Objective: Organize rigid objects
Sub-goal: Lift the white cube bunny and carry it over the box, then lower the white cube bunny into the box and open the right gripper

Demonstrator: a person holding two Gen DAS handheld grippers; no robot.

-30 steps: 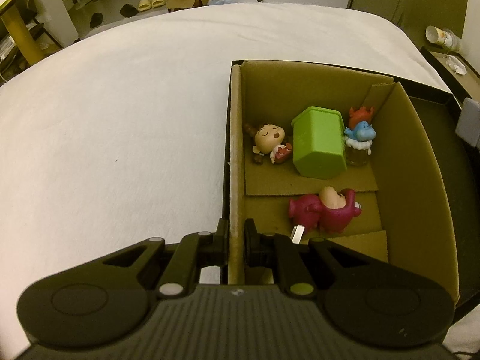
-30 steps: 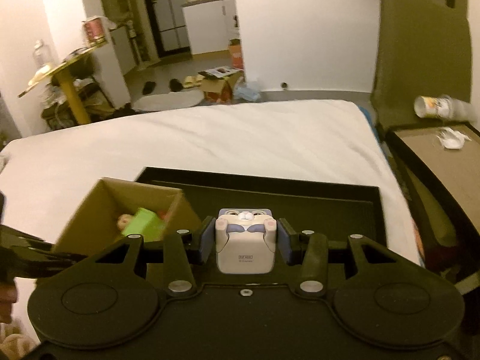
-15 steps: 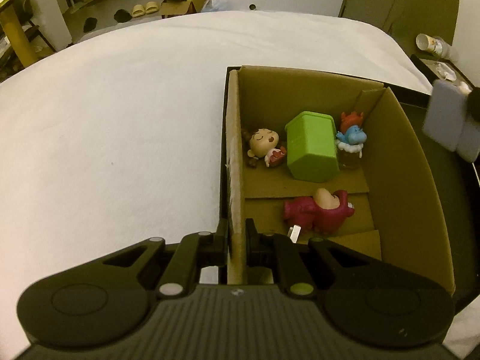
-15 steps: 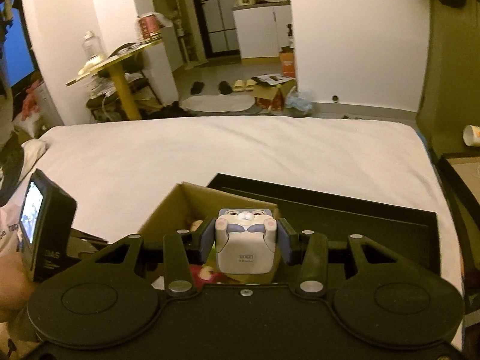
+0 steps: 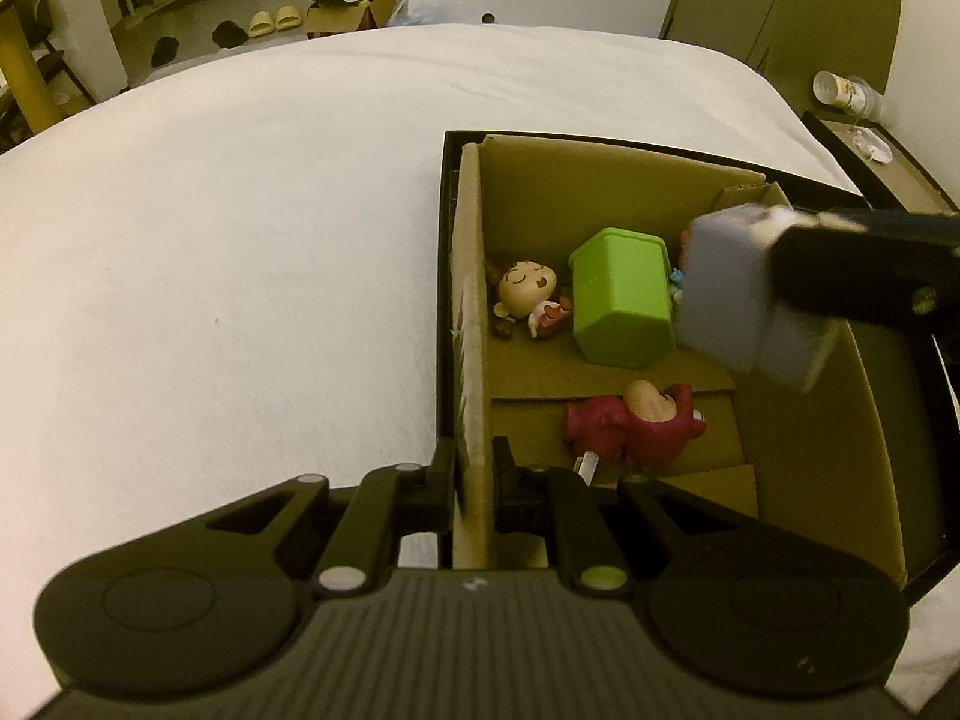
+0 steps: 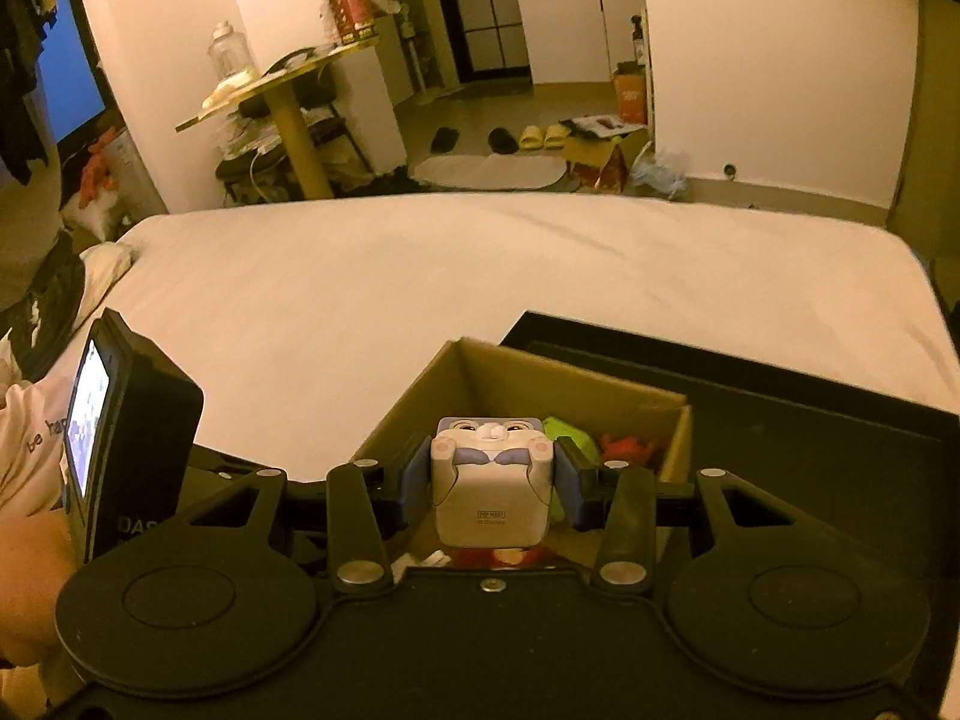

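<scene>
One upright cube toy, face forward.

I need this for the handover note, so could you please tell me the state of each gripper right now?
Left gripper: shut on the cardboard box wall.
Right gripper: shut on the cube-shaped toy, above the box.

The left tool pinches the cardboard box's left wall; the right tool holds a grey cube toy above the green bin.
</scene>
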